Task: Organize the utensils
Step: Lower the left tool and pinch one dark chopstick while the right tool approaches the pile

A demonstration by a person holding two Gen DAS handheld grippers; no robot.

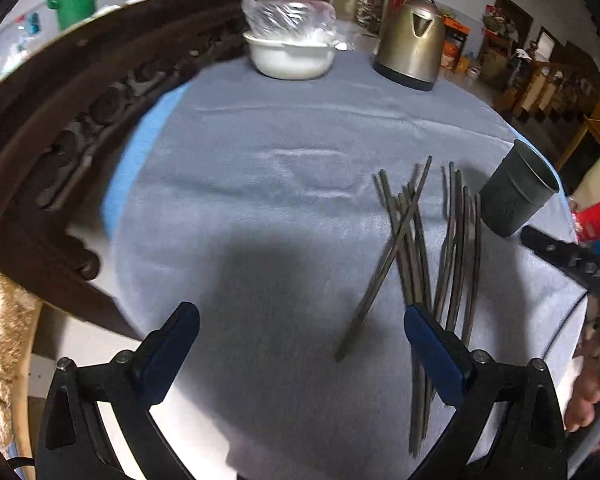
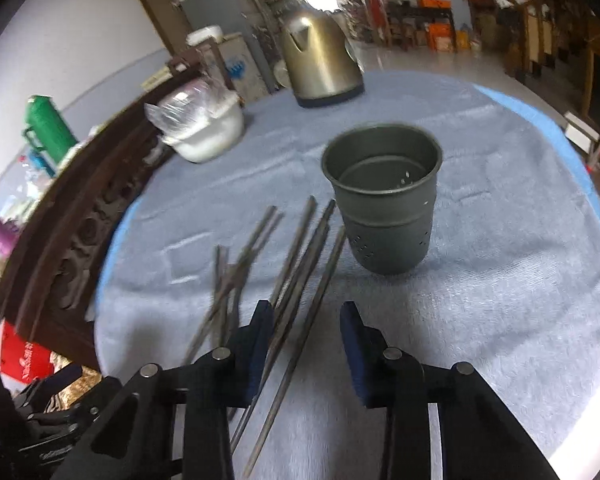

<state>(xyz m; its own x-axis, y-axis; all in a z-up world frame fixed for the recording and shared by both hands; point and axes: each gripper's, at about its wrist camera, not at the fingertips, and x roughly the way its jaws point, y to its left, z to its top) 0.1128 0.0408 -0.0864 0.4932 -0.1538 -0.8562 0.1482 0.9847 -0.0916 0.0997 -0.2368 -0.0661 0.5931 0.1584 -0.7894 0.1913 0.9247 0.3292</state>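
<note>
Several dark chopsticks [image 1: 416, 248] lie in two loose bunches on the blue-grey cloth, also seen in the right wrist view [image 2: 296, 272]. A dark perforated holder cup [image 2: 384, 196] stands upright and empty just right of them; in the left wrist view it is at the right edge [image 1: 518, 190]. My left gripper [image 1: 302, 320] is open wide and empty above the cloth, its right finger over the left bunch. My right gripper [image 2: 306, 320] is open and empty, hovering over the near ends of the right bunch, and shows in the left wrist view [image 1: 568, 258] at the right.
A white bowl with a plastic bag [image 1: 290, 46] and a metal kettle [image 1: 410, 42] stand at the table's far side. A carved dark wooden bench back [image 1: 60, 128] runs along the left. The cloth [image 1: 260, 168] covers a round table whose edges drop off nearby.
</note>
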